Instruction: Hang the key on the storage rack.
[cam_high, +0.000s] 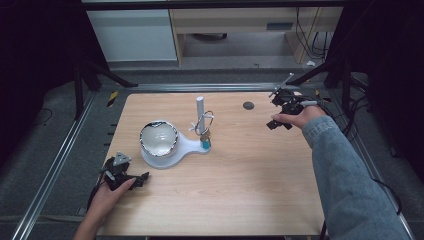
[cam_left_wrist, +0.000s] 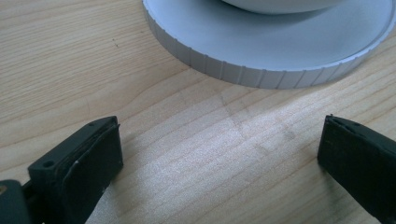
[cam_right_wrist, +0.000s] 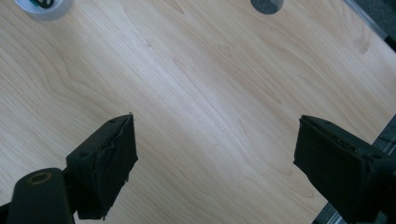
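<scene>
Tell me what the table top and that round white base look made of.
Table top: pale wood or wood-look laminate, matte; grain lines run across it. White base: likely moulded or printed plastic, matte, with evenly ribbed edge. Bowl on it looks glossy, perhaps ceramic.

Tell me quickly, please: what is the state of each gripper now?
Left gripper: open, holding nothing.
Right gripper: open, holding nothing.

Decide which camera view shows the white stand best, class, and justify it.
The high view: the whole stand shows, with its bowl and post. The left gripper view gives a close ribbed edge of the base; the right gripper view catches a corner.
</scene>
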